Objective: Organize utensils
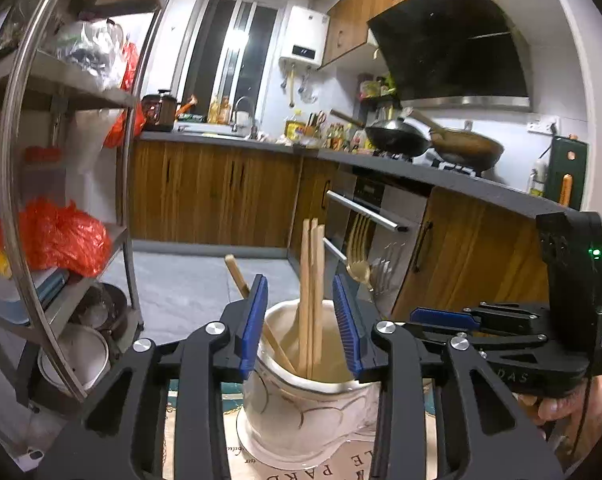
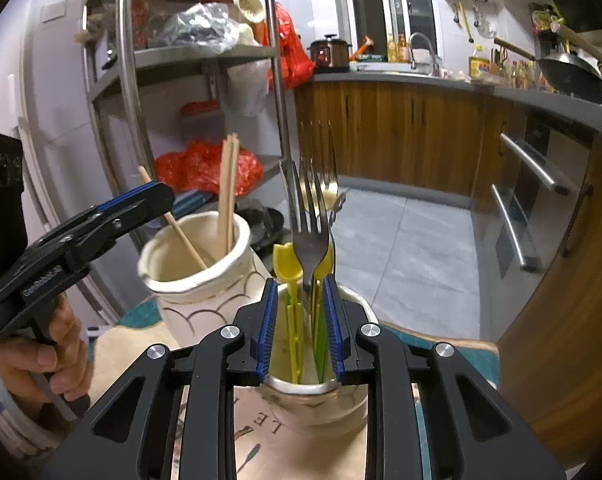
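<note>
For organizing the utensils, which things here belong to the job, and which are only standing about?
Belong to the job:
- chopsticks in the left jar
- steel fork and yellow plastic utensils in the right jar
- left tool, right tool

Standing about:
- woks on the stove
- red bags on the metal shelf
- rice cooker

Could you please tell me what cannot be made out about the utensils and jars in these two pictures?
- Left wrist view: the left jar wall hides the chopsticks' lower ends.
- Left wrist view: the right jar is hidden behind the left hand-held gripper.
- Right wrist view: the right hand-held gripper covers the fork's handle; contact is unclear.
</note>
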### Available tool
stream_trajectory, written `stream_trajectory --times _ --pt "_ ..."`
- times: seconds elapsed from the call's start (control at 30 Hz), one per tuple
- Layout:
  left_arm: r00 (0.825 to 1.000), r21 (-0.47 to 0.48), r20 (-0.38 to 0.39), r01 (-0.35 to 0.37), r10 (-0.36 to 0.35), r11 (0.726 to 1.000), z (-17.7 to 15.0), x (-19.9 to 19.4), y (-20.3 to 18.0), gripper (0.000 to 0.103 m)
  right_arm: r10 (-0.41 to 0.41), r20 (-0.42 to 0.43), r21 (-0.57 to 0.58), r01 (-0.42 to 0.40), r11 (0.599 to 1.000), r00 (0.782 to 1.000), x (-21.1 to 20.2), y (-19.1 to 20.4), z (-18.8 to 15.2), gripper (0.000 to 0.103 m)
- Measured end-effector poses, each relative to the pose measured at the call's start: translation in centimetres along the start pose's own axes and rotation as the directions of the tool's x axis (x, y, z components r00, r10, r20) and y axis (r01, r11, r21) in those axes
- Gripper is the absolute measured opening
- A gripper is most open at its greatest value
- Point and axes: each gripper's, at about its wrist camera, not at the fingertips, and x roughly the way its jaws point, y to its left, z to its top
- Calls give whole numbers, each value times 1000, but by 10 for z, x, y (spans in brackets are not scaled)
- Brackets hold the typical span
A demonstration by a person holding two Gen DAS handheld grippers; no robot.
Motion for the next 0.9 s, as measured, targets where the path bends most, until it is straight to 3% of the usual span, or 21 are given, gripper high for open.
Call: stream_trajectory --times 0.1,0.17,0.4,0.53,0.9 --pt "999 -19 32 33 -33 999 1 -18 1 51 -19 44 10 18 1000 999 -13 2 -5 33" --pt "998 -13 50 37 -37 999 0 -29 0 59 -45 84 30 43 999 995 -23 1 -12 53" --pt "999 -4 54 2 -2 1000 -21 -60 -1 82 -78 124 88 67 994 989 -43 4 -31 63" --pt "997 31 65 -32 29 999 -35 -75 -6 96 -95 145 96 82 992 985 -55 10 -48 76" --pt "996 73 56 -79 75 994 -43 -83 -17 98 -125 210 88 108 990 970 -68 17 -68 94"
